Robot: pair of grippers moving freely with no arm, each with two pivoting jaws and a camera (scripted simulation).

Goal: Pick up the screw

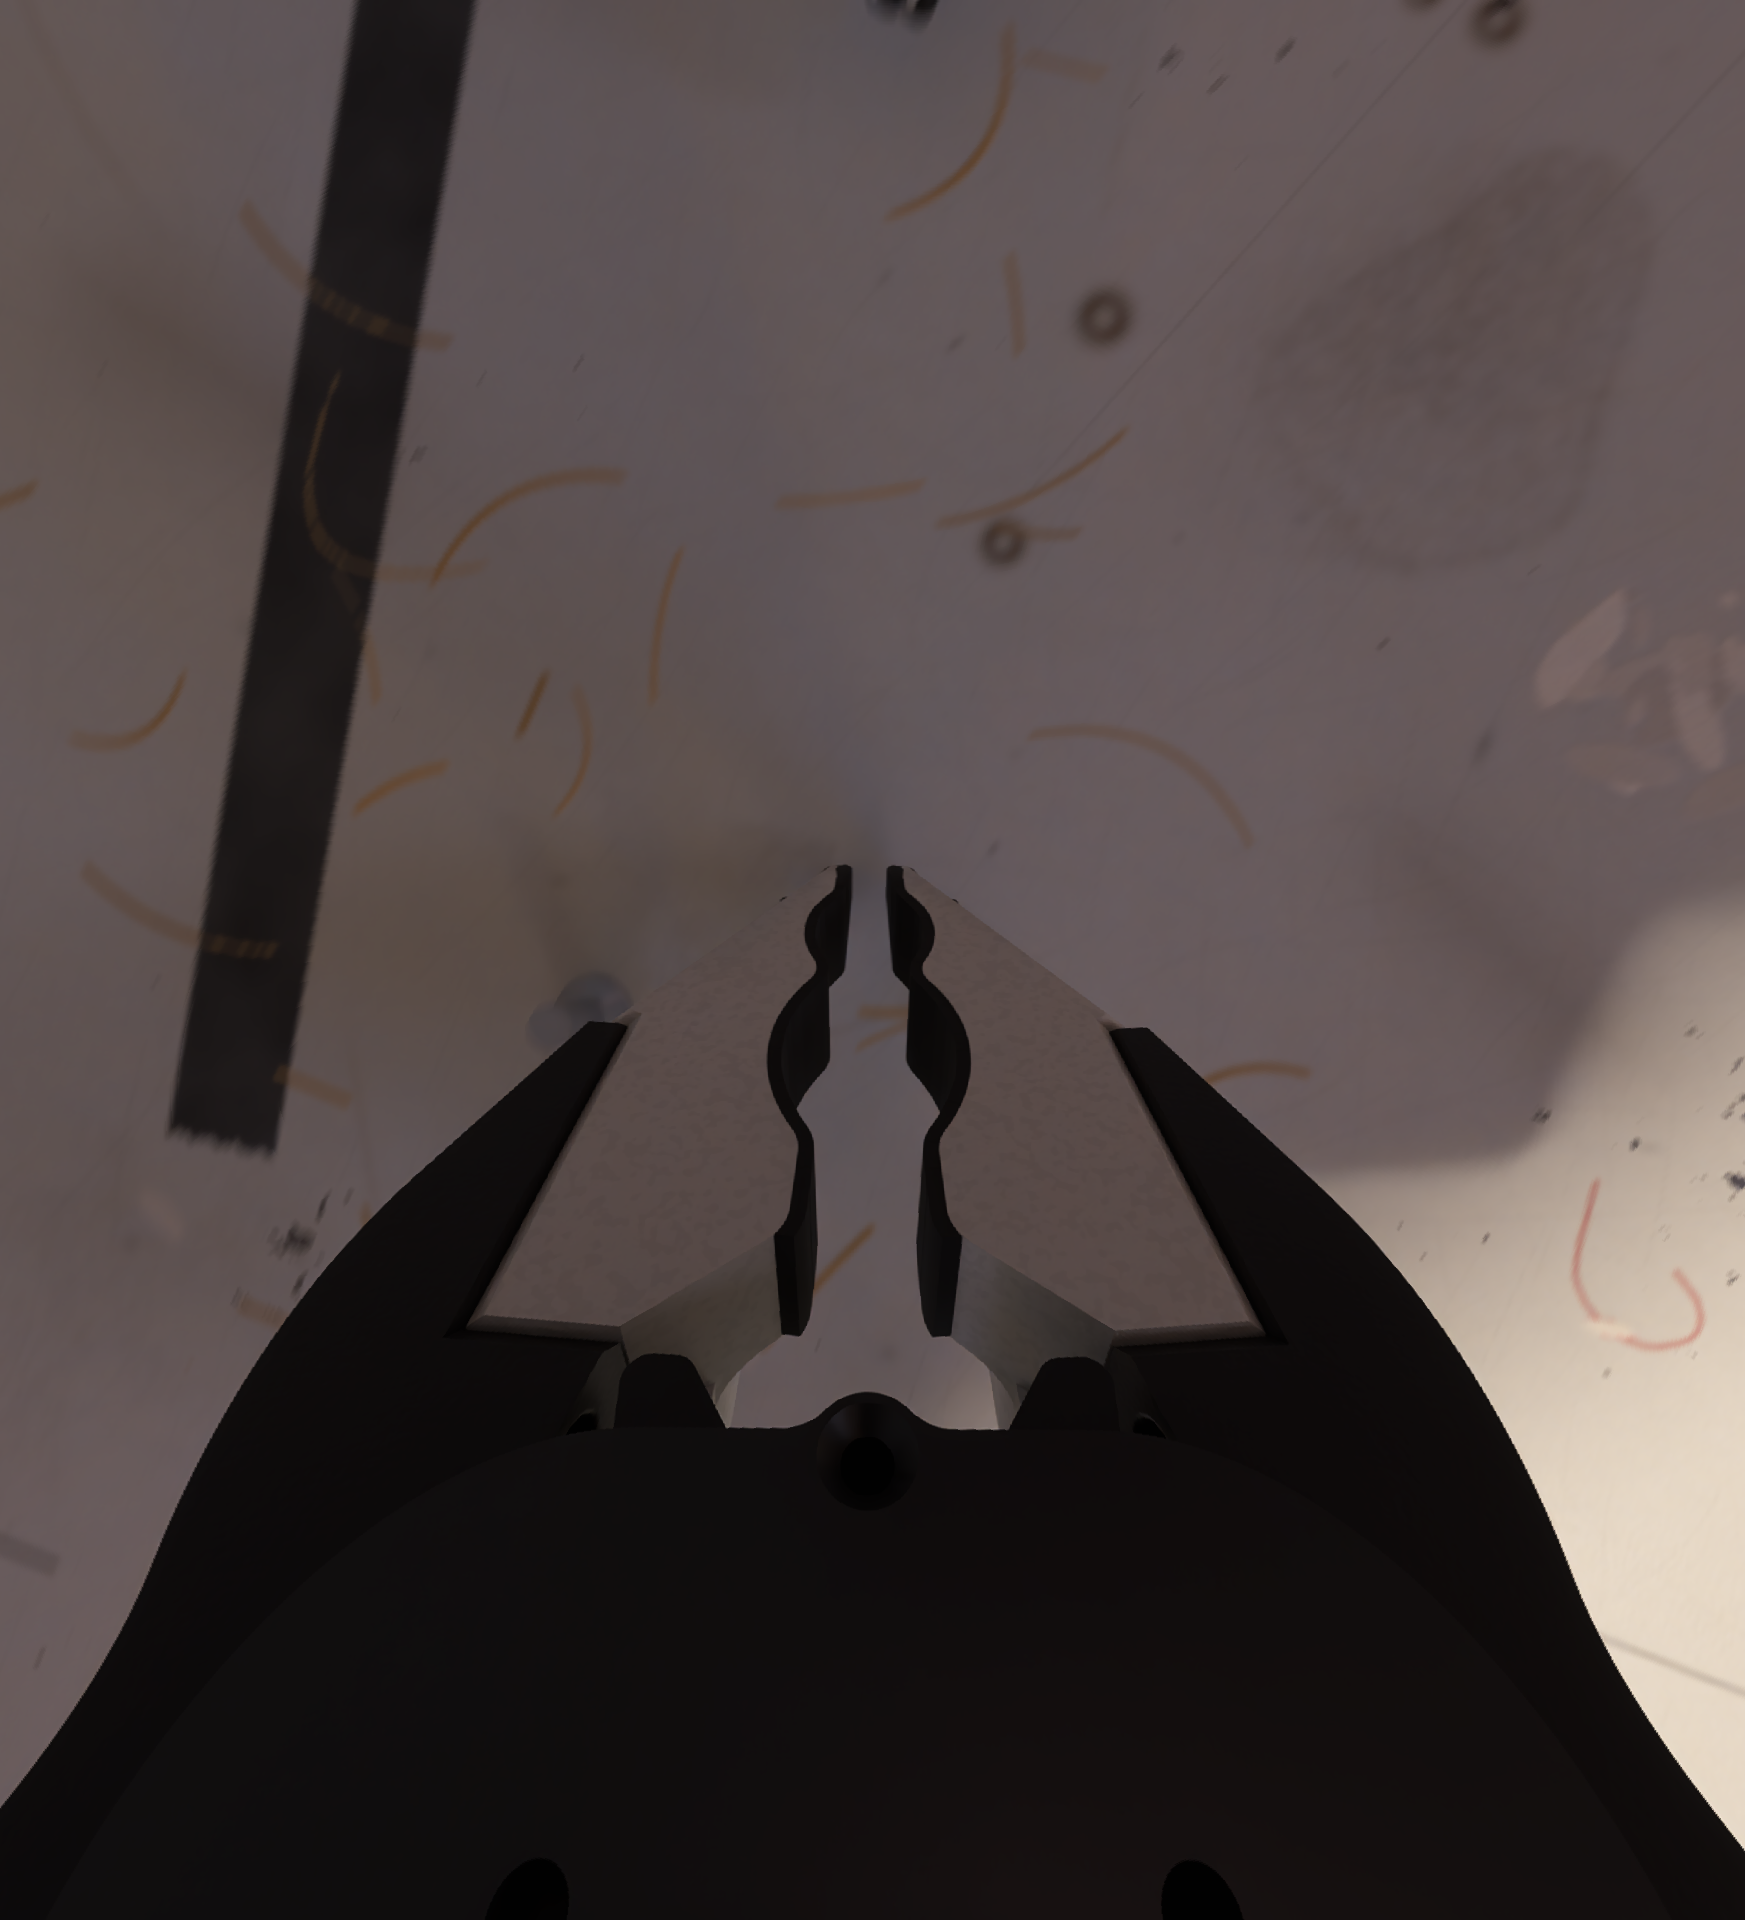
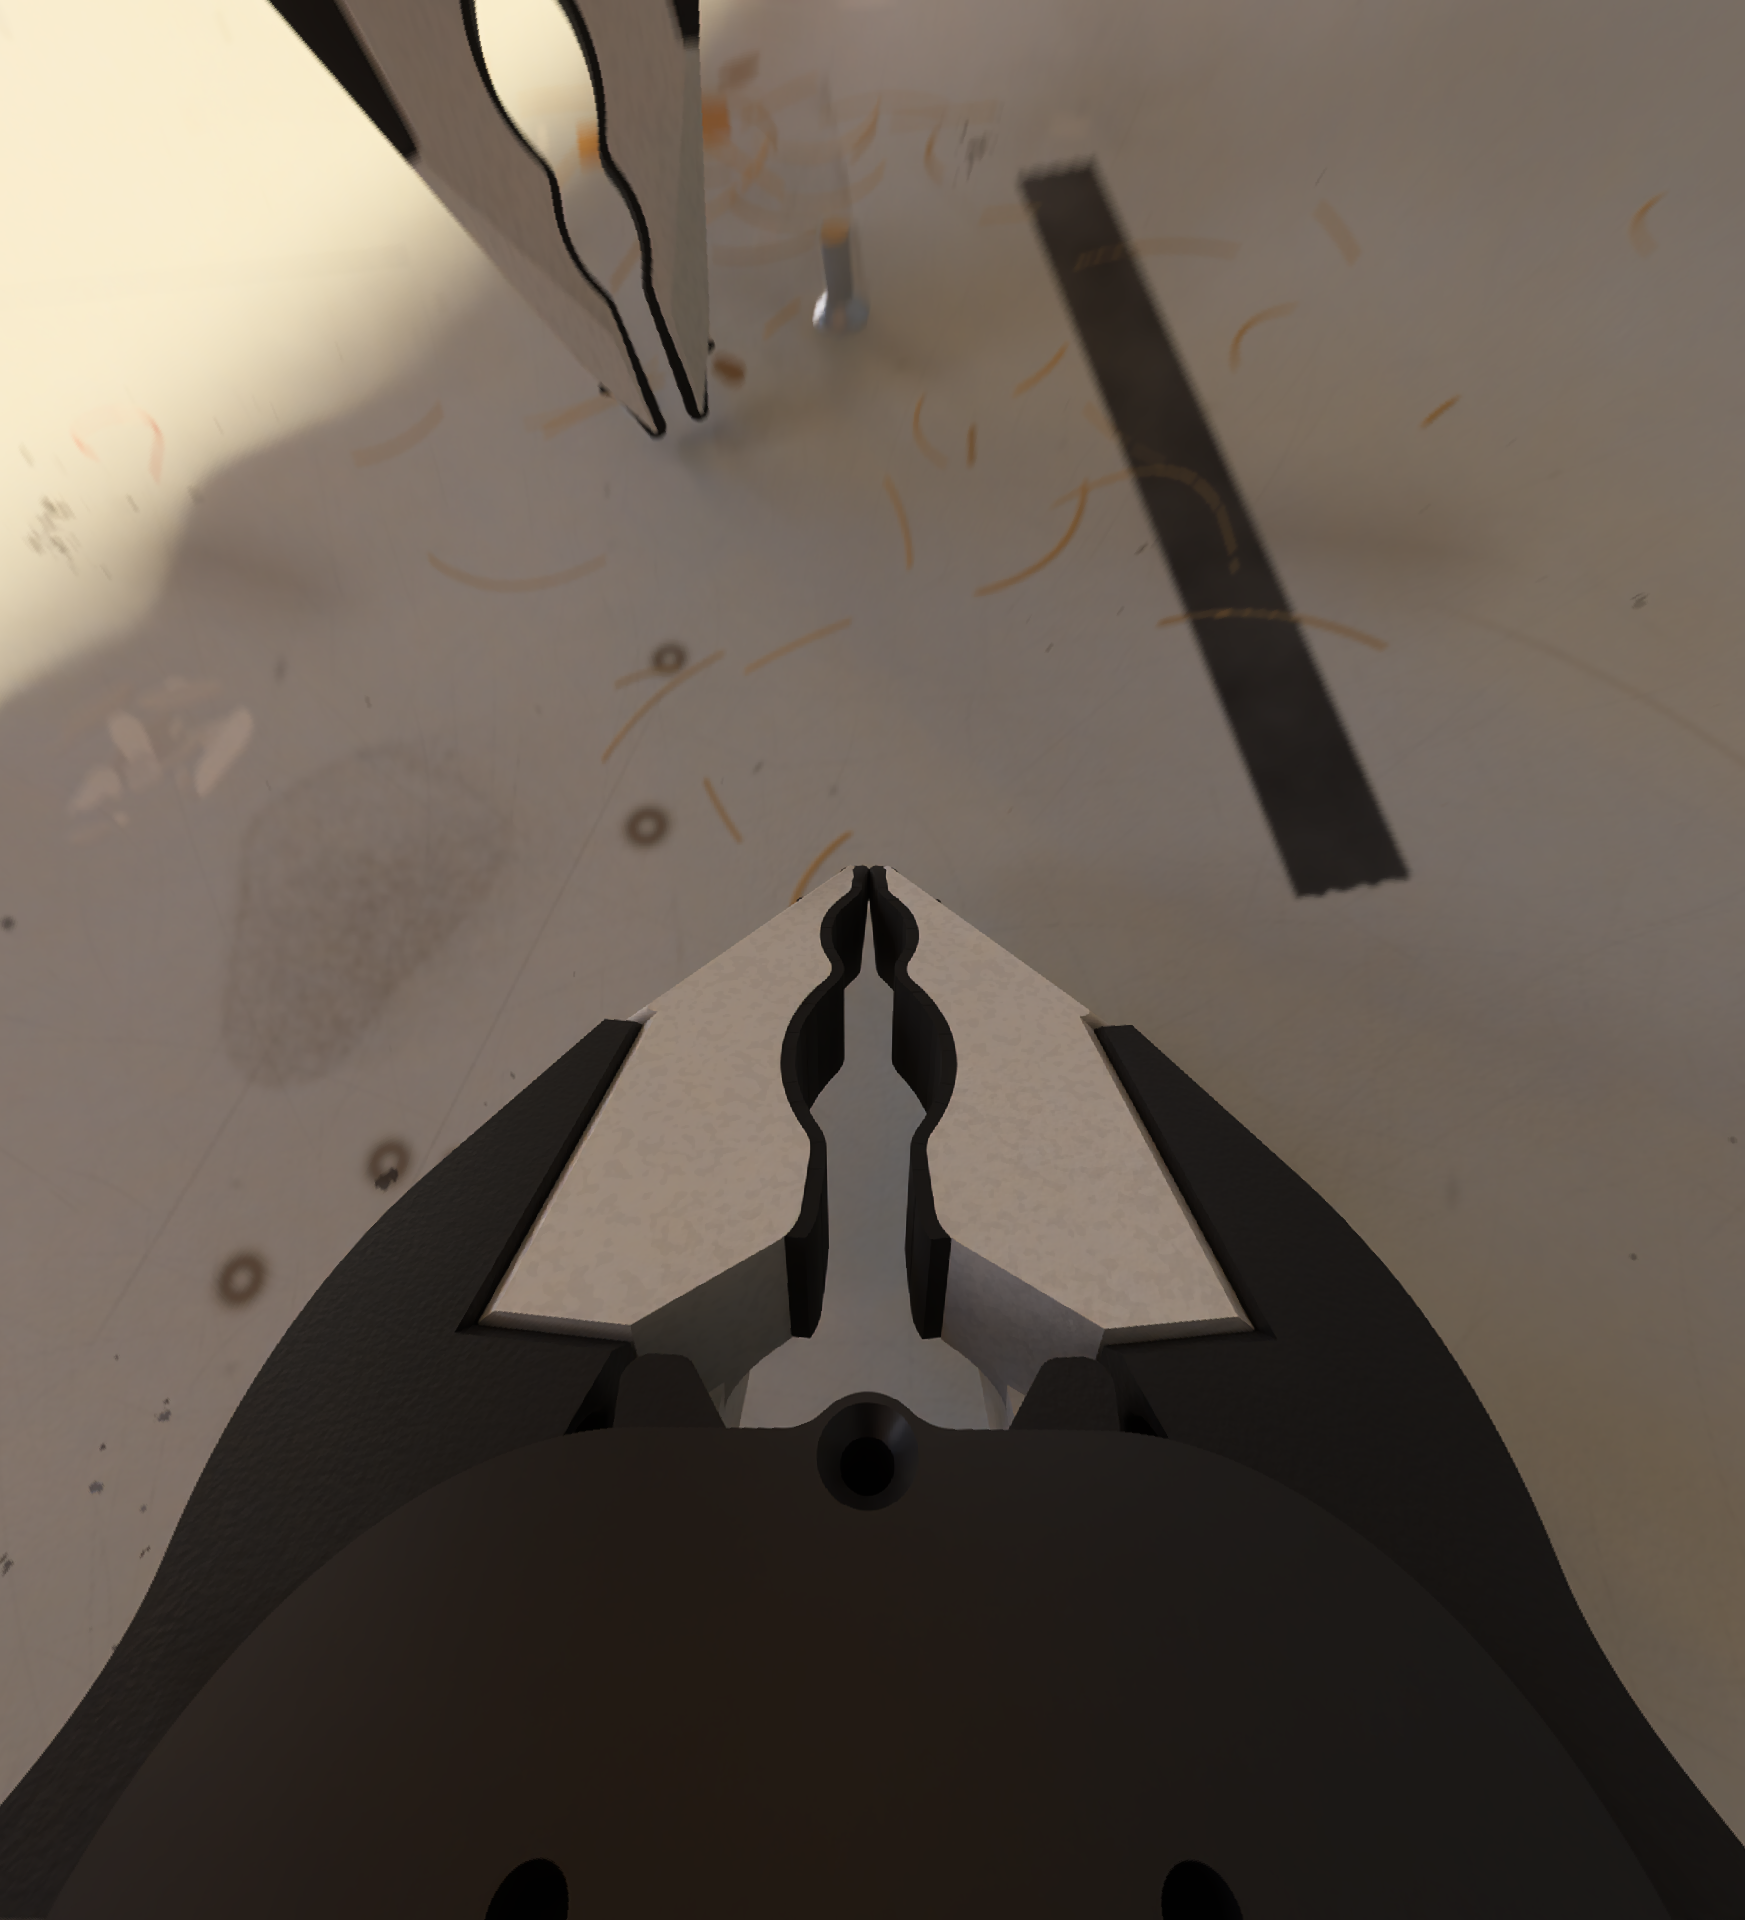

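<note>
Logged a pale, scuffed tabletop (image 2: 1470,1039) filling both views, half in shadow, lit only at the lower right of the left wrist view and the upper left of the right wrist view.

Found the right gripper (image 2: 868,878) hanging well above the surface at frame centre, jaws pressed together at the tips, nothing between them. Judged it parked clear to leave the work to the other side.

Found the left gripper (image 1: 868,878) brought low, tips near or on the table; seen from the right wrist view in the upper left of frame, pointing steeply down. Jaws parted by only a narrow slit, empty. Judged this slit too tight to straddle the target without widening.

Noted a long black strip (image 1: 328,520) lying flat, running from top to lower left of the left wrist view; probably tape, of no use to the task.

Noted a grey speckled smudge (image 2: 369,904) left of centre in the right wrist view.

Located the screw (image 2: 835,281) on the table, metal, head toward the camera, just right of the left gripper's tips in the right wrist view; apart from them, not gripped. Not yet picked up; likely needs a sideways correction first.

Counted several small rings (image 2: 648,826) and many thin tan shavings (image 2: 515,577) scattered about.
</note>
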